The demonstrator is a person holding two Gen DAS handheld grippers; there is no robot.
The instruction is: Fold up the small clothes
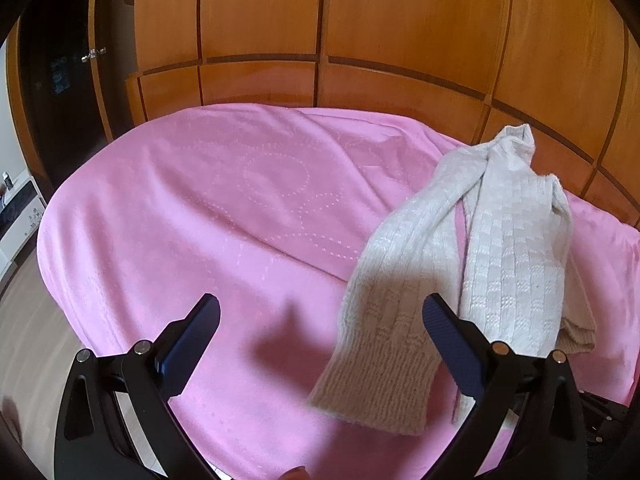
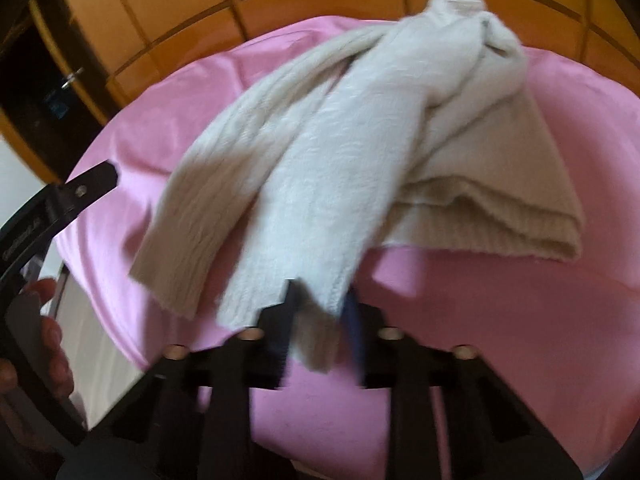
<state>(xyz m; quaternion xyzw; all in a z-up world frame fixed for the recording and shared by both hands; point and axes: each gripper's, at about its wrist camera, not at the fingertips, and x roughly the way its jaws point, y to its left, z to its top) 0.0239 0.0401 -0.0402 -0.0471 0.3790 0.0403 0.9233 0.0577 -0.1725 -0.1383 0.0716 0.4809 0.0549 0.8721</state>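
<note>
A cream knitted sweater [image 1: 476, 248] lies bunched on a pink blanket [image 1: 192, 216] that covers the bed, toward the right side of it as the left wrist camera sees it. Its two sleeves stretch forward, and the ribbed hem is folded beside them on the right. Behind the bed stands a wooden wardrobe [image 1: 360, 20] with panel doors.

The left gripper [image 1: 320, 316] is wide open and holds nothing. It hangs above the blanket, and its right finger is over the edge of the nearer sleeve; whether it touches the knit I cannot tell.

The right gripper [image 2: 320, 300] is closed on the cuff end of the lighter sleeve [image 2: 320, 184], with the knit pinched between its two fingers. This view is blurred.

In the right wrist view, at the left edge, a hand [image 2: 48, 332] holds the handle of the left gripper. There is some small writing on that handle, but it is too blurred to read. No other label or brand is readable.
</note>
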